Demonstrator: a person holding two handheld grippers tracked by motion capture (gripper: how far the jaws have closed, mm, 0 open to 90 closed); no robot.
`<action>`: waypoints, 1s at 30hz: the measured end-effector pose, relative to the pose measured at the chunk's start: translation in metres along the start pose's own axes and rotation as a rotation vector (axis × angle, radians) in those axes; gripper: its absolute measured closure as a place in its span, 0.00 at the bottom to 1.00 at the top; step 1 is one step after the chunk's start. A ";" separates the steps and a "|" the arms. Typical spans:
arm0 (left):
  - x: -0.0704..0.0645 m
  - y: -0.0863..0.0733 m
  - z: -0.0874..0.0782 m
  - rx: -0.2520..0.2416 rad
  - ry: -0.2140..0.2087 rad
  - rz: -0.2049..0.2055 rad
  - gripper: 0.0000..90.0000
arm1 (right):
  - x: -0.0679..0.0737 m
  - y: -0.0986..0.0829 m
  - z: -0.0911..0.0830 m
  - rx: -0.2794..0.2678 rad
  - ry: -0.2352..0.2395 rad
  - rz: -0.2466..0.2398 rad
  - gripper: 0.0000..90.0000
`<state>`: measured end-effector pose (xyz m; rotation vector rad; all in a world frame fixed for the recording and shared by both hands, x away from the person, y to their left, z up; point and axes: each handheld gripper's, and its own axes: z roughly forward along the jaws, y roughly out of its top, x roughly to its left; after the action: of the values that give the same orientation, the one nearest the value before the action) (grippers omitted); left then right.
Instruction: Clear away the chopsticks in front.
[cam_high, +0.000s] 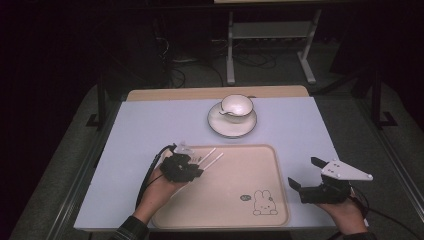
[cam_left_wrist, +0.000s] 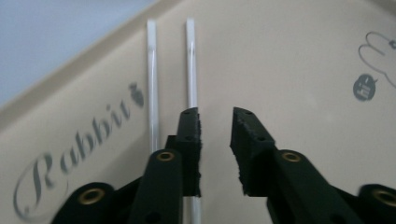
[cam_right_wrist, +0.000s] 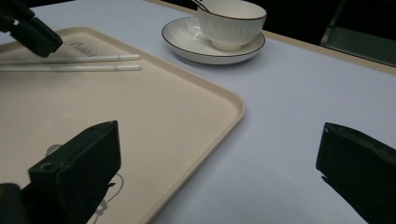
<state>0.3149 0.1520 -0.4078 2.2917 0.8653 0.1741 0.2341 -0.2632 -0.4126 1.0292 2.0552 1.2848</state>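
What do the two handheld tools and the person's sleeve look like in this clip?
Both are black. The left tool trails a black cable and carries a small pale plate; its jaw pads look rough-edged, with brass-coloured screws behind. The right tool has a grey three-cornered plate on top. The sleeve looks dark and plaid.

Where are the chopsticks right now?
In the high view the two white chopsticks lie side by side in the far left corner of the beige tray, under the left gripper, with the cup and saucer beyond.
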 end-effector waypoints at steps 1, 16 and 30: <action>0.000 0.004 0.002 -0.005 -0.004 0.008 0.85 | 0.000 0.000 0.000 0.001 0.001 0.000 0.00; 0.011 0.051 0.074 0.004 -0.107 0.006 0.99 | -0.002 -0.002 0.000 0.004 -0.001 0.004 0.00; 0.035 0.034 0.063 0.022 -0.052 -0.029 0.99 | -0.002 -0.004 -0.005 0.002 -0.016 0.012 0.00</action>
<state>0.3814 0.1202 -0.4380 2.2929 0.8770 0.0924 0.2300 -0.2682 -0.4137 1.0513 2.0423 1.2769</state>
